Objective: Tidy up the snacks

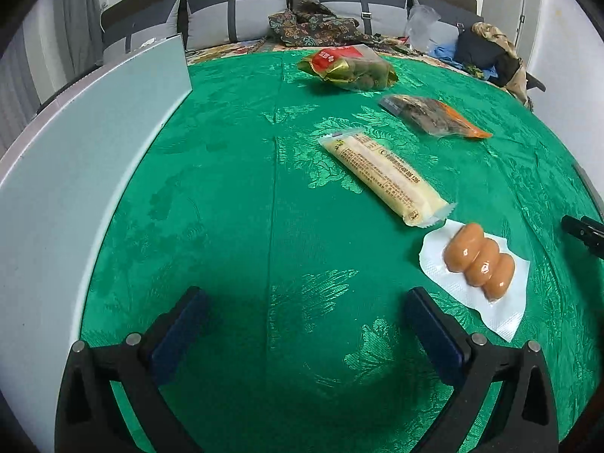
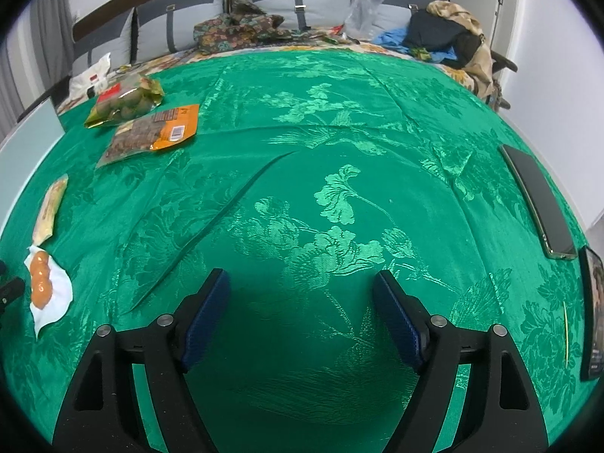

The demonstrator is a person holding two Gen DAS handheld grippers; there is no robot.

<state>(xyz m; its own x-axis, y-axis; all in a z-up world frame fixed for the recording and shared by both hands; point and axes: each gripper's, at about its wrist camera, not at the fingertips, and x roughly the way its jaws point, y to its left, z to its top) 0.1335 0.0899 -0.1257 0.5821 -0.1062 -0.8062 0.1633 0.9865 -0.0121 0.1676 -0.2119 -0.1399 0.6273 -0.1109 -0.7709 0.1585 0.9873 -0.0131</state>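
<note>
Several snack packs lie on a green patterned cloth (image 1: 234,196). A clear pouch of three orange-brown balls (image 1: 479,260) rests just right of my left gripper (image 1: 307,302), which is open over bare cloth. Beyond the pouch lie a long pale-yellow bar pack (image 1: 385,175), a dark pack with an orange end (image 1: 434,115) and a bag of green balls with a red label (image 1: 347,66). My right gripper (image 2: 302,294) is open above empty cloth. In its view, far to the left, lie the ball pouch (image 2: 41,281), bar pack (image 2: 49,207), orange pack (image 2: 151,134) and green bag (image 2: 124,102).
A pale grey-white box wall (image 1: 83,173) runs along the left of the cloth. Two dark phones (image 2: 540,204) (image 2: 594,313) and a thin green stick (image 2: 565,334) lie at the right edge. Cushions (image 1: 234,11), patterned fabric (image 1: 313,26) and clothes (image 1: 487,49) sit behind.
</note>
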